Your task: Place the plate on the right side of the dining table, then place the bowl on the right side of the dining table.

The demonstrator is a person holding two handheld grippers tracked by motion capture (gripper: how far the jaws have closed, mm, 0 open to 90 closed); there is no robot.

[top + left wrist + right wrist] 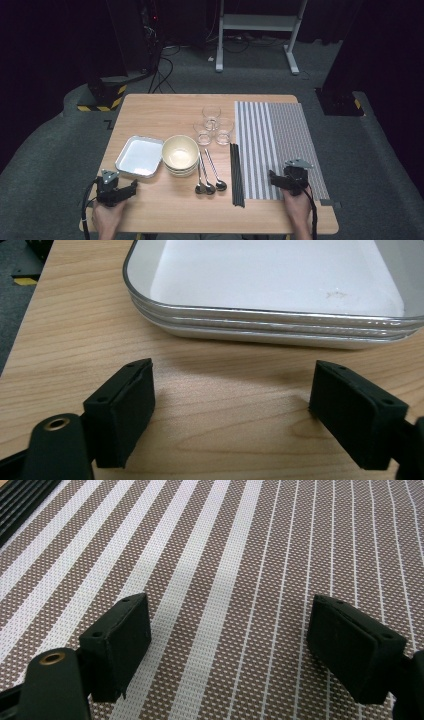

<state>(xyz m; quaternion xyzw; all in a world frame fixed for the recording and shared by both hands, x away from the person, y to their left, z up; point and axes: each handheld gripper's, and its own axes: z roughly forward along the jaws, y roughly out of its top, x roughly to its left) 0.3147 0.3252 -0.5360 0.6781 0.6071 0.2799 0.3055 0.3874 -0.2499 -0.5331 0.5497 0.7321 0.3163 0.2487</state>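
We hold the left gripper (134, 186) with jaws apart just short of the stacked metal trays (139, 156) and the right gripper (272, 177) likewise apart over the striped placemat (280, 145), nothing grasped yet.

Stacked bowls (180, 154), three spoons (209, 172), black chopsticks (236, 175) — three glasses (214, 125) farther back.

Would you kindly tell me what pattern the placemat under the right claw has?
The placemat is brown-grey weave with white lengthwise stripes, wide then thin; clearest in the right gripper view.
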